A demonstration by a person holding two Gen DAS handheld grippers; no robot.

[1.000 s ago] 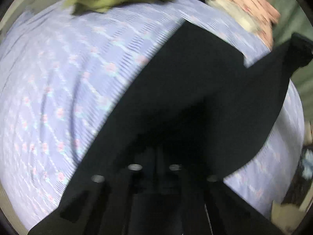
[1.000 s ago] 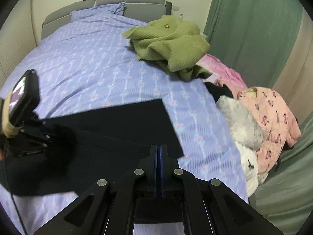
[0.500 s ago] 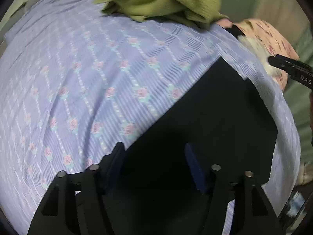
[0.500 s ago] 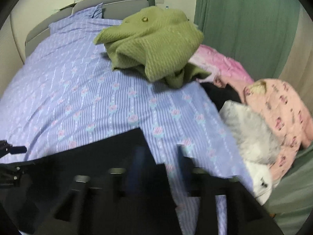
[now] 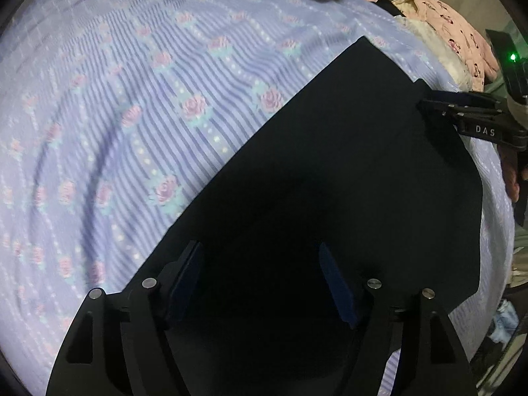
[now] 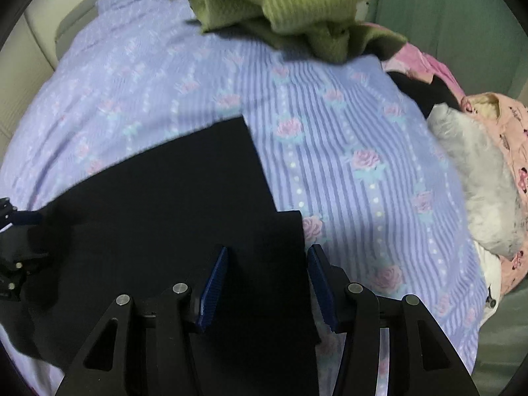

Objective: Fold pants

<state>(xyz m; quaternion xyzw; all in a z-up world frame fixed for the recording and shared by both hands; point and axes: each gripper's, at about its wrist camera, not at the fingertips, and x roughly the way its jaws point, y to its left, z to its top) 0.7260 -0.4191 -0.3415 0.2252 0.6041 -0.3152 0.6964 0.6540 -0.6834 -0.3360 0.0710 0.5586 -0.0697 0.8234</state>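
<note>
Pants (image 5: 330, 181): black, flat on the bed (image 5: 132, 132), below the green sweater (image 6: 290, 3).
Left gripper (image 5: 260, 283): I've let go; jaws opening wide over the cloth, nothing pinched.
Right gripper (image 6: 267, 283): half open over the pants' edge, released too.
Meaning: fold laid; next fold due.

Left gripper (image 5: 260, 280): pointing down, jaws opening, nothing pinched. Right gripper (image 6: 268, 285): angled steeply down, jaws apart.

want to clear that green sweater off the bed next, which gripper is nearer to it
Right, though neither is close. The right gripper and the opening left gripper both hover over the black pants; the green sweater lies far up the bed.
</note>
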